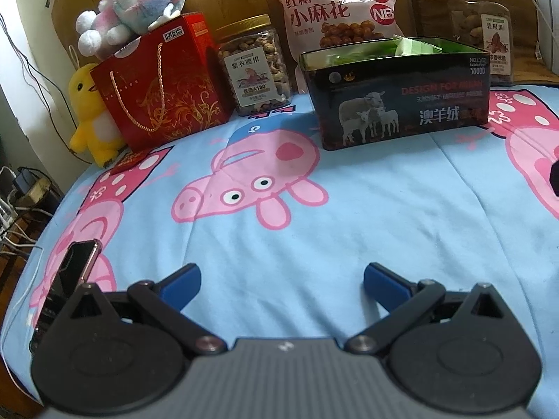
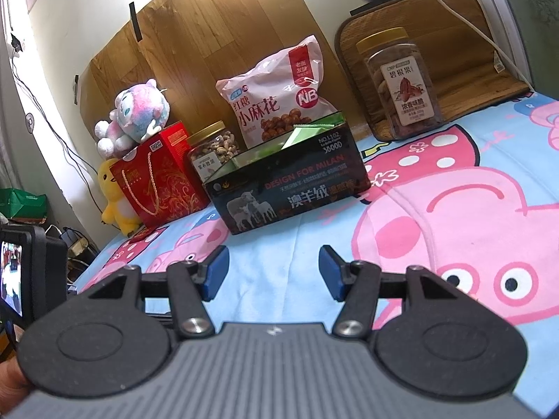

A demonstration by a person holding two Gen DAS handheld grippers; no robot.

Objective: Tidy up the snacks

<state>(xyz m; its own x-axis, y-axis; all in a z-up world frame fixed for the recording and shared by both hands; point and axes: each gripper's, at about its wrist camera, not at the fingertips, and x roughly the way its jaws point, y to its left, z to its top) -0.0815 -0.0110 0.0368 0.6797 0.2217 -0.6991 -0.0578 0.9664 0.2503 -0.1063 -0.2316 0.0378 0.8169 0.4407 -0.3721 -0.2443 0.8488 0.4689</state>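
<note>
A black tin box with sheep printed on it stands open on the bed, with green packets inside; it also shows in the right wrist view. Behind it lean a pink snack bag, a nut jar with a gold lid and a second jar at the right. My left gripper is open and empty above the sheet. My right gripper is open and empty, short of the tin.
A red gift bag stands at the left with a pink plush toy on top and a yellow duck plush beside it. A phone lies at the bed's left edge. The bed has a blue cartoon-pig sheet.
</note>
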